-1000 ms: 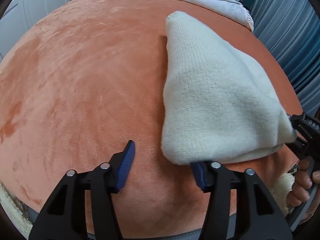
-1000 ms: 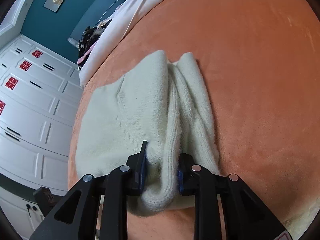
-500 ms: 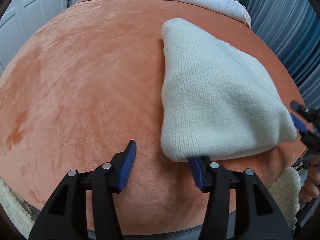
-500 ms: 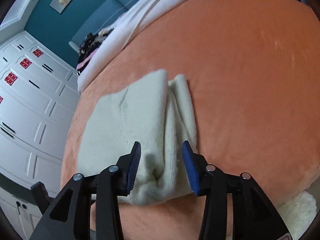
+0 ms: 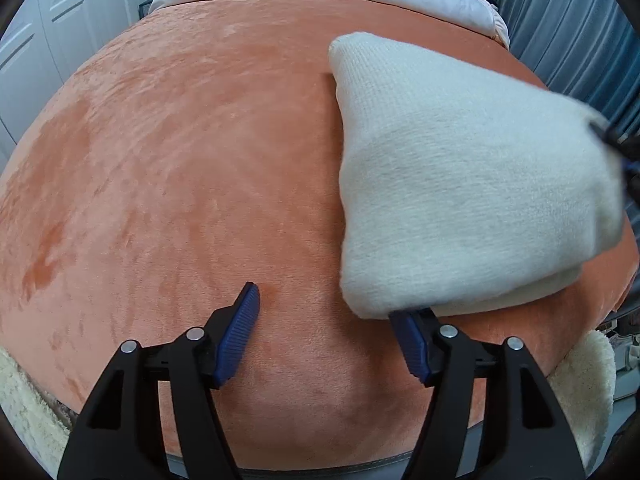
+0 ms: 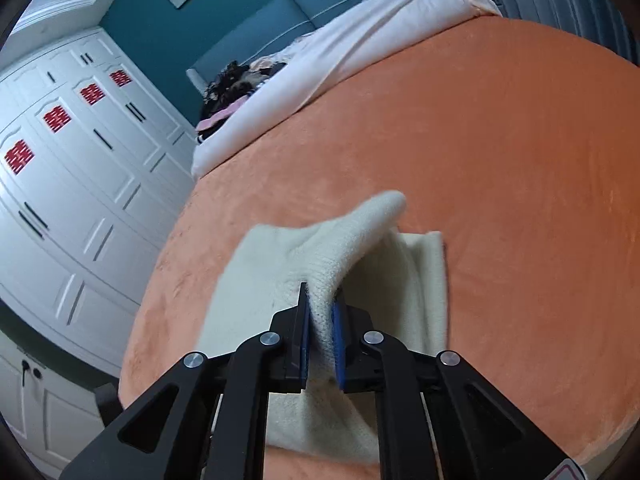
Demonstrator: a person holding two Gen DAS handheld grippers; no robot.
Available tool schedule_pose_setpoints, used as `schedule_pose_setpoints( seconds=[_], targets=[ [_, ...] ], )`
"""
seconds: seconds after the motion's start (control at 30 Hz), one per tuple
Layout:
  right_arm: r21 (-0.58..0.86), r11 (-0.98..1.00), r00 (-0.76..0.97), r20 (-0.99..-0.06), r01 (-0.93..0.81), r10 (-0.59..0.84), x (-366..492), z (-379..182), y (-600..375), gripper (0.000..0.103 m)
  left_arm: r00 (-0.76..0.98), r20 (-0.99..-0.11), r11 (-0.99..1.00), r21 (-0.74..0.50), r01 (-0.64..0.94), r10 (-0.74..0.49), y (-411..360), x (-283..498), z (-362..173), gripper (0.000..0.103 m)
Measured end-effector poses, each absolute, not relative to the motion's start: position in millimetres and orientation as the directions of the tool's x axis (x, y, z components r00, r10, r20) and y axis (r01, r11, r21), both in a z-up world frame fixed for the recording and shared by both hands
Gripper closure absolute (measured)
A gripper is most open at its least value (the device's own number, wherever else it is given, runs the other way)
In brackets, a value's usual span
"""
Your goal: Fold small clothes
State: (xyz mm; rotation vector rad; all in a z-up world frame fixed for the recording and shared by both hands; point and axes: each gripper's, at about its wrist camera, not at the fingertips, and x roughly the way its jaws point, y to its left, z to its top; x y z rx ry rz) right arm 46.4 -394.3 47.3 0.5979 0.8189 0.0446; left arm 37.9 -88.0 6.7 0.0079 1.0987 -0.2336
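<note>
A cream knitted garment lies folded on the orange blanket, at the right in the left wrist view. My left gripper is open and empty, its right finger at the garment's near left corner. My right gripper is shut on the top layer of the cream knitted garment and lifts it off the lower layers. In the left wrist view the right gripper shows blurred at the garment's raised right edge.
A pale duvet lies across the far end of the bed, with dark clothes beside it. White wardrobe doors stand to the left. Blue curtains hang on the right. A fluffy cream rug lies below the bed edge.
My right gripper opened half a second ago, then shut again on the garment's top layer and raised it. My left gripper stayed open near the garment's corner.
</note>
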Motion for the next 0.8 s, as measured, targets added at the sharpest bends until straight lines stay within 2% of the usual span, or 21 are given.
schedule_pose_setpoints(
  seconds=[0.07,0.1,0.2,0.27,0.37,0.43,0.53,0.57,0.6,0.7,0.8],
  targets=[
    [0.431,0.865,0.544,-0.804,0.257,0.239,59.0,-3.3,-398.5,0.094,0.430,-0.887,0.976,-0.092,0.199,-0.171,-93.0,37.2,5.1,0.040],
    [0.423,0.869,0.533,-0.812,0.257,0.237,57.7,-14.4,-396.1,0.094,0.433,-0.887,0.976,-0.078,0.204,-0.162,-94.2,36.2,5.3,0.040],
    [0.487,0.828,0.602,-0.760,0.278,0.245,42.4,7.6,-400.7,0.091,0.433,-0.887,0.974,-0.073,0.213,-0.161,-91.2,31.7,8.8,0.040],
    [0.477,0.832,0.645,-0.737,0.283,0.202,23.6,28.7,-397.5,0.085,0.434,-0.885,0.975,-0.080,0.208,-0.166,-87.8,26.7,14.2,0.041],
    [0.469,0.847,0.693,-0.698,0.251,0.181,-7.1,55.1,-385.1,0.085,0.441,-0.867,0.963,-0.143,0.230,-0.234,-80.3,14.5,30.0,0.040],
    [0.477,0.853,0.686,-0.694,0.212,0.217,-17.0,56.1,-376.8,0.087,0.471,-0.843,0.958,-0.164,0.234,-0.259,-76.4,5.6,43.4,0.035],
    [0.325,0.917,0.547,-0.823,0.233,0.152,-12.0,9.9,-357.6,0.103,0.489,-0.824,0.953,-0.192,0.234,-0.286,-77.5,4.4,56.5,0.035],
    [0.308,0.918,0.490,-0.858,0.251,0.154,-8.4,-12.7,-358.4,0.103,0.489,-0.825,0.954,-0.191,0.230,-0.283,-78.3,6.4,58.9,0.035],
    [0.336,0.904,0.494,-0.852,0.266,0.172,-10.7,-18.9,-361.2,0.103,0.490,-0.827,0.957,-0.186,0.225,-0.276,-78.4,8.0,61.3,0.035],
    [0.315,0.900,0.534,-0.838,0.300,0.115,-12.4,14.8,-358.4,0.103,0.507,-0.824,0.965,-0.175,0.195,-0.252,-69.4,9.8,65.9,0.032],
    [0.288,0.933,0.600,-0.793,0.216,0.105,0.3,60.7,-335.5,0.103,0.500,-0.831,0.968,-0.182,0.172,-0.245,-60.5,11.3,60.9,0.029]
  ],
)
